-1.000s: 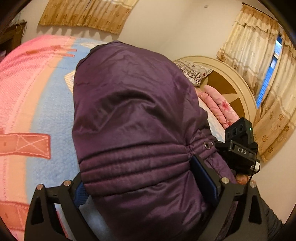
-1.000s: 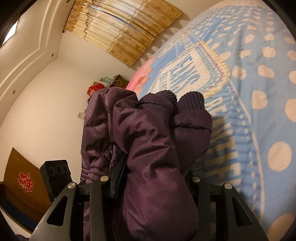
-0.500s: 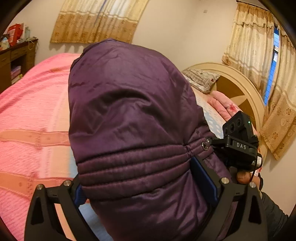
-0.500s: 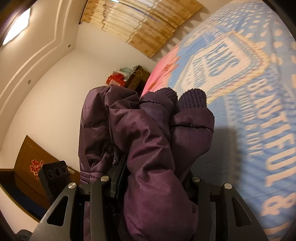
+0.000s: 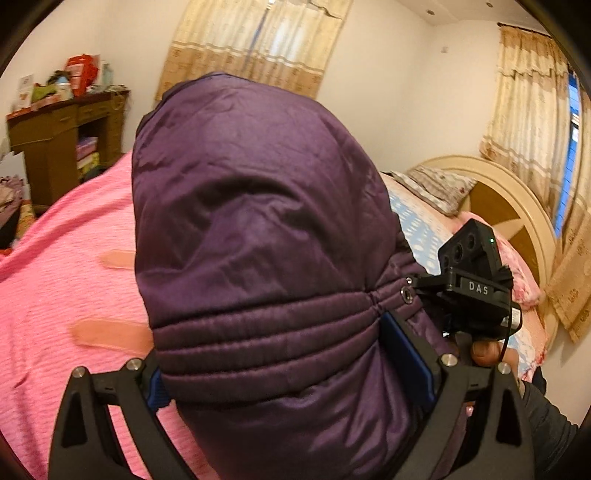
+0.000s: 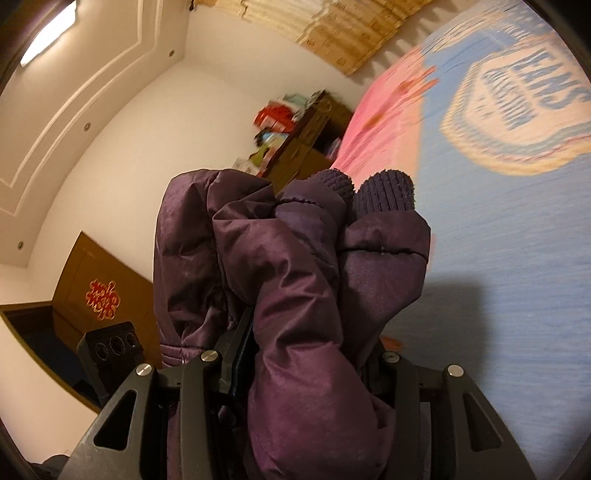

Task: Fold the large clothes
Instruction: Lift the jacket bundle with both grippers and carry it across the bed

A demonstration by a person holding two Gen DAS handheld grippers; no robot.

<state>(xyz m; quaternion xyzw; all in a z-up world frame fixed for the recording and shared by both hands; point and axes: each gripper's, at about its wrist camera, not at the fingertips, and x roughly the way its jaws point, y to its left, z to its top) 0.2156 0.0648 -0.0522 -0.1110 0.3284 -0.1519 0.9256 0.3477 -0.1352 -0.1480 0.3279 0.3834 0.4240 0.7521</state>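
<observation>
Both grippers hold the purple padded jacket (image 5: 258, 229) off the bed (image 5: 66, 266), left gripper (image 5: 291, 354) clamped on its quilted hem, right gripper (image 6: 303, 354) on bunched sleeves, probably carrying the bundle elsewhere.

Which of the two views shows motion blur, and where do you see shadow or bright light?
Right wrist view: the bedspread and cabinet are smeared, the purple jacket stays sharp and shadows the bedspread, a ceiling light glares. Left wrist view: sharp, evenly lit.

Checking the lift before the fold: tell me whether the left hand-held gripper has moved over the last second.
Yes. The left hand-held gripper, gripping the purple jacket, tilted up: the curtain dropped lower in view.
</observation>
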